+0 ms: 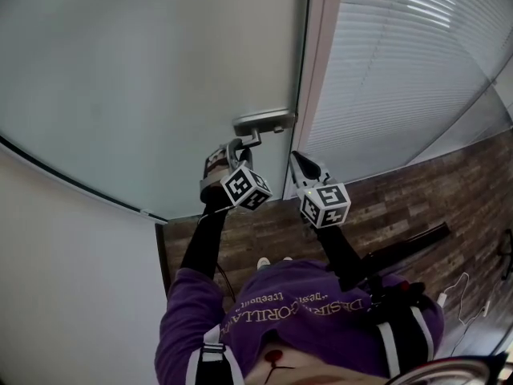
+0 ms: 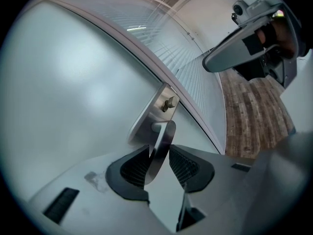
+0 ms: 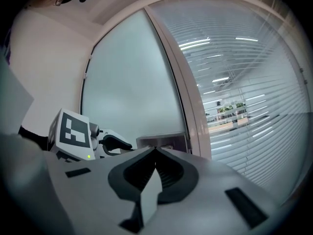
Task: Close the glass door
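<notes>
The frosted glass door [image 1: 160, 79] fills the upper left of the head view, with a metal handle plate [image 1: 263, 123] at its right edge. My left gripper [image 1: 234, 152] reaches up to the handle's lever. In the left gripper view the flat lever [image 2: 161, 141] runs down between the jaws of the left gripper [image 2: 159, 154], and both pads close on it. My right gripper [image 1: 298, 163] hovers just right of the handle, below the door frame. Its jaws [image 3: 155, 150] meet at the tips with nothing between them, and the handle plate [image 3: 164, 141] lies just beyond.
A pale door frame [image 1: 321, 70] stands right of the door, then a glass wall with horizontal blinds [image 1: 409, 70]. Wood-pattern floor [image 1: 417, 199] lies below. A white wall [image 1: 64, 255] closes in at lower left. A black bar [image 1: 405, 247] and a cable lie at right.
</notes>
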Tool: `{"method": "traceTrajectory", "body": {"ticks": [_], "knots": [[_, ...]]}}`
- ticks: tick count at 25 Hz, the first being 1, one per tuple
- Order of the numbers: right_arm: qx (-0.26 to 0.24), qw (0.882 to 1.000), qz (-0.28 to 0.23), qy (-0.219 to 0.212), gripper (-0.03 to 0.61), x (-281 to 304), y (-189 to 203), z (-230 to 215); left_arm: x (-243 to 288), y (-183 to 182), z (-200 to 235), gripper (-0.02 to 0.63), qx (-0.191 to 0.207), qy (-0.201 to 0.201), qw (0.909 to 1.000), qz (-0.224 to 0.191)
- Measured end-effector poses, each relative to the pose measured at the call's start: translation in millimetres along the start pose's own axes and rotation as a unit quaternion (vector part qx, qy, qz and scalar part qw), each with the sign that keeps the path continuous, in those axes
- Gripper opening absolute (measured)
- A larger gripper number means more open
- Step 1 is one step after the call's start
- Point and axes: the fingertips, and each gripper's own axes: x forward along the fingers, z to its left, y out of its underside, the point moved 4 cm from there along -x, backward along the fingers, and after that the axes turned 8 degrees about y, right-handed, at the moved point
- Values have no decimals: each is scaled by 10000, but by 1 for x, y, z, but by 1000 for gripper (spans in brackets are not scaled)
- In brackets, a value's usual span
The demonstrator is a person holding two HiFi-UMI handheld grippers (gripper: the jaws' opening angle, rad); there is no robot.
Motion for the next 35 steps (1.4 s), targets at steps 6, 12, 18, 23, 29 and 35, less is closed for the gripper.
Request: {"method": "traceTrajectory", "body": {"ticks": [6, 12, 18, 23, 29, 35], "knots": [[-40, 10000, 54, 0, -9, 0, 4, 11, -2, 0, 1, 124, -322, 150, 9993, -102], [-132, 9999, 34, 1, -9, 6, 0, 17, -1, 2, 2, 127, -498, 155, 9984, -195], [-198, 9998, 63, 78, -9, 11, -8, 14, 3, -3, 8, 133, -649, 202, 9973, -292], [-251, 9996, 57, 90, -9, 10, -14, 16, 1, -6, 12, 135, -733, 242, 9964, -336], [-260, 9995, 81, 144, -9, 12, -5, 12, 11, -3, 8, 138, -831, 294, 9954, -362], [-291, 9994, 40, 206, -9, 10, -3, 11, 18, -3, 12, 140, -942, 328, 9943, -381]]}}
